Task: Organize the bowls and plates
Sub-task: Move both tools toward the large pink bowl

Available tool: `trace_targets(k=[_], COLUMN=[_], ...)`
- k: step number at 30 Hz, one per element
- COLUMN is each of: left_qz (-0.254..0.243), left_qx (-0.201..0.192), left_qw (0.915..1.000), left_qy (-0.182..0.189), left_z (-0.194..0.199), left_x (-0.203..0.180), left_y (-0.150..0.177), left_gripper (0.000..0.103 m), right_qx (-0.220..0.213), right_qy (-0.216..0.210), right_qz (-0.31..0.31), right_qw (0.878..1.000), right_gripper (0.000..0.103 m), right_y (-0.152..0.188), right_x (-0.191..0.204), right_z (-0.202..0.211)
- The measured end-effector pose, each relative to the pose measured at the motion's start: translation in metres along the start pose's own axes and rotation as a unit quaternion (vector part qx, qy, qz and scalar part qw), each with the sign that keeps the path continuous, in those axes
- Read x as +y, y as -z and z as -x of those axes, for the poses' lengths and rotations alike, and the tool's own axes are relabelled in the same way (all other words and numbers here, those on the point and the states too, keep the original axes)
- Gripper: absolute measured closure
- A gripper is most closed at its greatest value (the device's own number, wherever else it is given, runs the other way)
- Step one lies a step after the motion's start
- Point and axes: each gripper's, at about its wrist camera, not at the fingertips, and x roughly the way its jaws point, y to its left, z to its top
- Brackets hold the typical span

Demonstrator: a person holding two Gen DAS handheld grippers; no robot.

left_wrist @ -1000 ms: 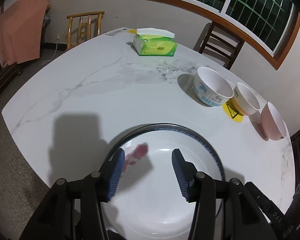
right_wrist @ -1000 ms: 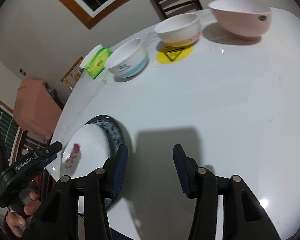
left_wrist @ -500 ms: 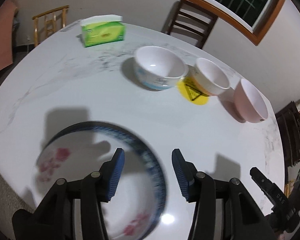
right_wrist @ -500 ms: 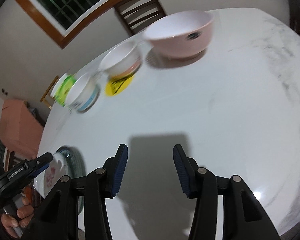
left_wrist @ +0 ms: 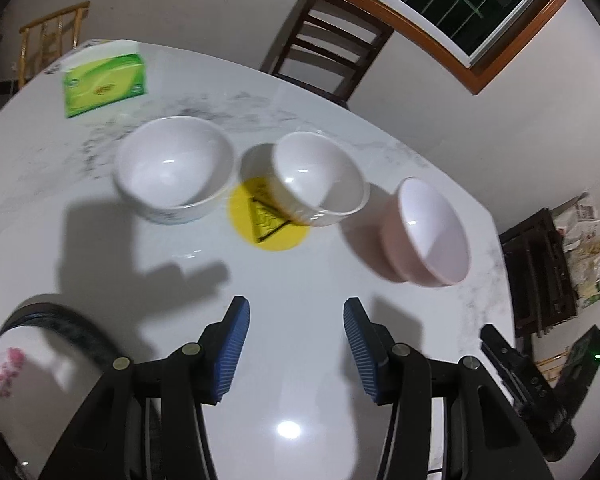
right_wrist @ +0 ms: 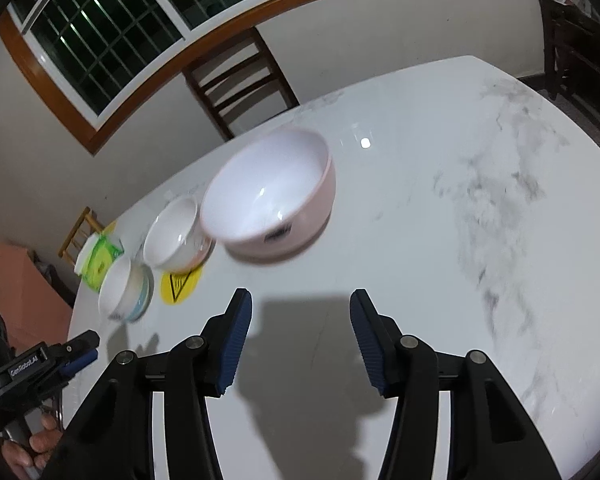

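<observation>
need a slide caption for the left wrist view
Open left hand-held gripper faces three empty bowls: white, cream, pink.

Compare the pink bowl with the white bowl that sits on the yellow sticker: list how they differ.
The pink bowl is pink outside, while the white bowl on the yellow round sticker is white with an orange-brown band low on its wall. The pink bowl rests on bare marble table; the white bowl overlaps the sticker. The pink bowl looks larger in the right wrist view. Both are upright, empty, white inside, and untouched.

bowl row (left_wrist: 318, 178) ahead, bare tabletop (left_wrist: 300, 280) before
</observation>
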Motion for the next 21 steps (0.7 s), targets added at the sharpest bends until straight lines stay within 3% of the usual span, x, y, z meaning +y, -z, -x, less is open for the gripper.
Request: trace_targets(k=[11,21], left_qz=[0.014,0.009], left_qx=[0.046,0.059], left_qw=[0.9969,0.9973], left_qy=[0.062,0.044], left_z=[-0.044,-0.087], left_x=[-0.05,-0.08], left_y=[-0.032,-0.052], left_gripper=[0.053,0.053], right_qx=[0.009,0.024], right_qy=[-0.002,0.02], right_qz=[-0.008,-0.027], right_qw=[1.0,0.999], right_gripper=[0.053,0.053], right_y=[-0.045,-0.075], right_x=[-0.01,-0.02], right_z=[-0.025,-0.062])
